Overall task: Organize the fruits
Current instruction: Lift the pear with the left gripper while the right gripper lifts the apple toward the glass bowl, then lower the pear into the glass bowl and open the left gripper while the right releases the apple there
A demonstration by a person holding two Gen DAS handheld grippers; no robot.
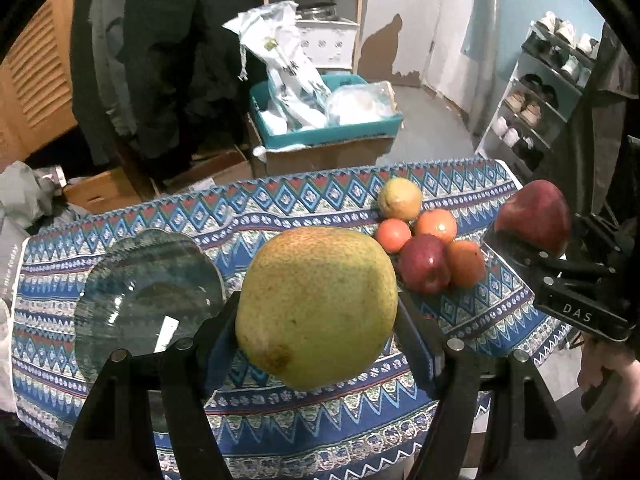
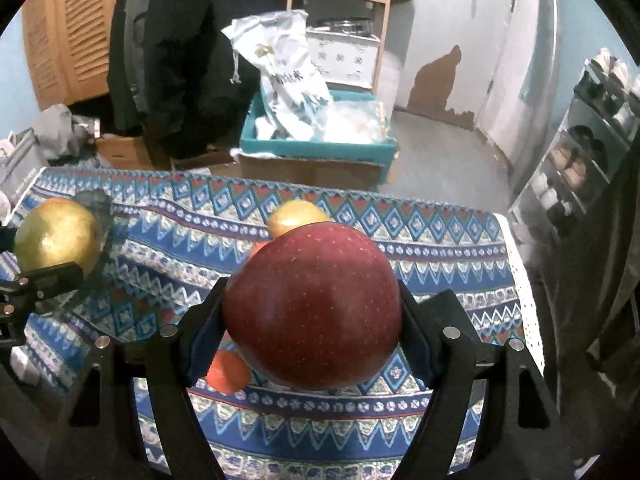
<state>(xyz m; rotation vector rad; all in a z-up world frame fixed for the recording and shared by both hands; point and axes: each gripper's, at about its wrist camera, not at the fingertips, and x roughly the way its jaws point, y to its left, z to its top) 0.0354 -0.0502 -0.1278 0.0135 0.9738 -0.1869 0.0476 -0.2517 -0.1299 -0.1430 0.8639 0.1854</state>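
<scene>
Glass plate [image 1: 148,300] is sitting bare on the patterned cloth [image 1: 320,420], while beside it the left gripper [image 1: 316,320] is pinching a pear [image 1: 316,304] aloft and the right gripper [image 2: 312,320] is clamping a red apple [image 2: 312,304] above the remaining fruit pile [image 1: 424,240].

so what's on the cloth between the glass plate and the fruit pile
Only bare patterned cloth shows between the glass plate and the fruit pile; the held pear hides the nearer stretch, left wrist view.

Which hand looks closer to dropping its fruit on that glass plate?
The left. Its fingers grip the yellow-green pear right beside the glass plate. The right gripper holds a red apple on the far side, beyond the fruit pile.
</scene>
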